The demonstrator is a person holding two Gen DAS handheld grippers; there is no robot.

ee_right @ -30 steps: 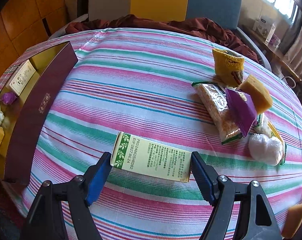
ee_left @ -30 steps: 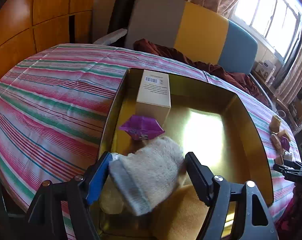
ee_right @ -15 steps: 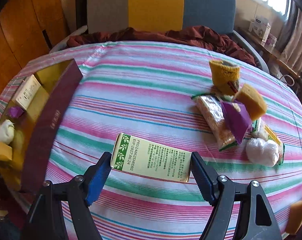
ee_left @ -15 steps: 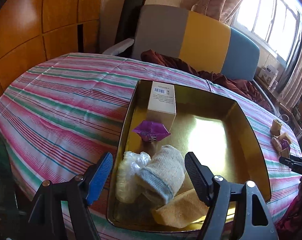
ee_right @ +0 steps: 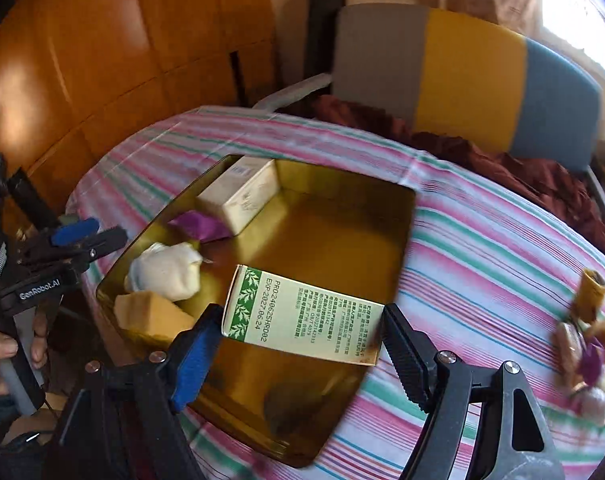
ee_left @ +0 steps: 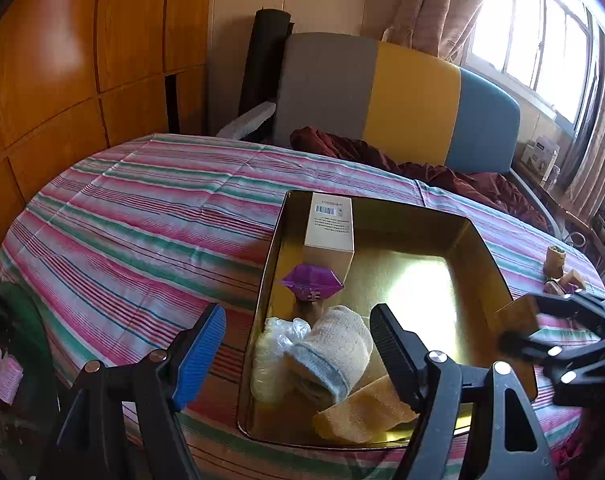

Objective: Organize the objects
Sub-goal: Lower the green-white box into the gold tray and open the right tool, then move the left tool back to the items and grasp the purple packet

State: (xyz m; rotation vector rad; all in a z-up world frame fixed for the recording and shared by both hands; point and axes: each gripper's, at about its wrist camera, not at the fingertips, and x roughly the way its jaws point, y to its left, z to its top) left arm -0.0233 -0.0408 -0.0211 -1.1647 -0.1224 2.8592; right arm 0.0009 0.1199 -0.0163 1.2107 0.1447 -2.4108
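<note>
A gold tray [ee_left: 478, 240] [ee_right: 406, 216] lies on the striped tablecloth. It holds a cream box [ee_left: 329, 232] [ee_right: 242, 192], a purple packet [ee_left: 311, 283] [ee_right: 200, 226], a rolled sock [ee_left: 334, 350] [ee_right: 164, 270], a plastic bag [ee_left: 270, 356] and a yellow sponge [ee_left: 362, 412] [ee_right: 150, 316]. My left gripper [ee_left: 298, 344] is open and empty, drawn back from the tray's near end. My right gripper [ee_right: 302, 346] is shut on a green-and-white box [ee_right: 302, 316] and holds it over the tray; it also shows in the left wrist view [ee_left: 558, 328].
A small pile of loose items [ee_right: 586, 344] [ee_left: 560, 270] lies on the cloth to the right of the tray. A grey, yellow and blue sofa back [ee_left: 394, 100] with a dark red blanket [ee_left: 442, 172] stands behind the table. A wooden wall [ee_left: 62, 60] is on the left.
My left gripper let go of the sock and drew back from the tray. My right gripper lifted the green-and-white box and carried it left to above the tray.
</note>
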